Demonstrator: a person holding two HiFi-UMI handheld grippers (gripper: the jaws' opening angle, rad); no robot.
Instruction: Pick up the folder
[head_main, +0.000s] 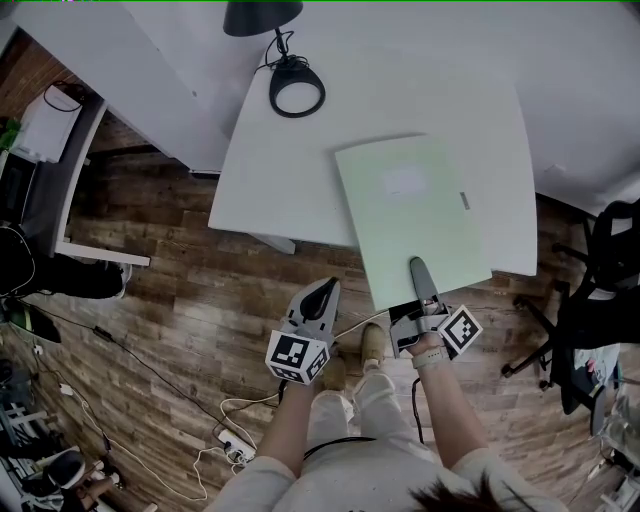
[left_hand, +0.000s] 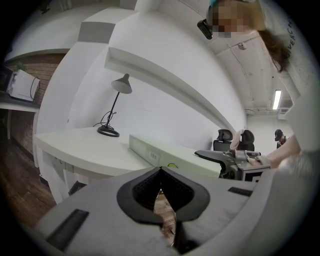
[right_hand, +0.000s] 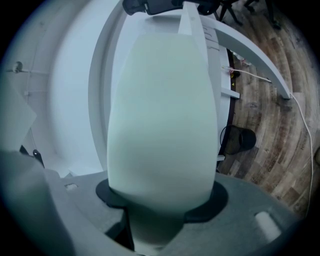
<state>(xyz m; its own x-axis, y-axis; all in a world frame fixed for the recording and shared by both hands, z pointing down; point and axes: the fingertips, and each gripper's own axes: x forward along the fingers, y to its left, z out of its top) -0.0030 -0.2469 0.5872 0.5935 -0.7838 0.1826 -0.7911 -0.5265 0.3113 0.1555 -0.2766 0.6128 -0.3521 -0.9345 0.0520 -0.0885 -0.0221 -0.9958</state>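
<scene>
A pale green folder (head_main: 415, 215) lies on the white table (head_main: 290, 190), its near end jutting past the front edge. My right gripper (head_main: 418, 272) reaches level onto that near end, upper jaw lying on the folder's top. In the right gripper view the folder (right_hand: 160, 110) fills the space between the jaws of the right gripper (right_hand: 160, 202), with a dark gap down one side. My left gripper (head_main: 324, 292) hangs off the table's front edge over the floor, left of the folder, shut and empty. The left gripper view shows its tips (left_hand: 160, 172) meeting, with the thick folder (left_hand: 165, 155) and the right gripper (left_hand: 220, 156) beyond.
A black desk lamp (head_main: 295, 90) stands at the table's back, left of the folder. A black office chair (head_main: 600, 290) is at the right of the table. Cables and a power strip (head_main: 232, 440) lie on the wooden floor at the lower left.
</scene>
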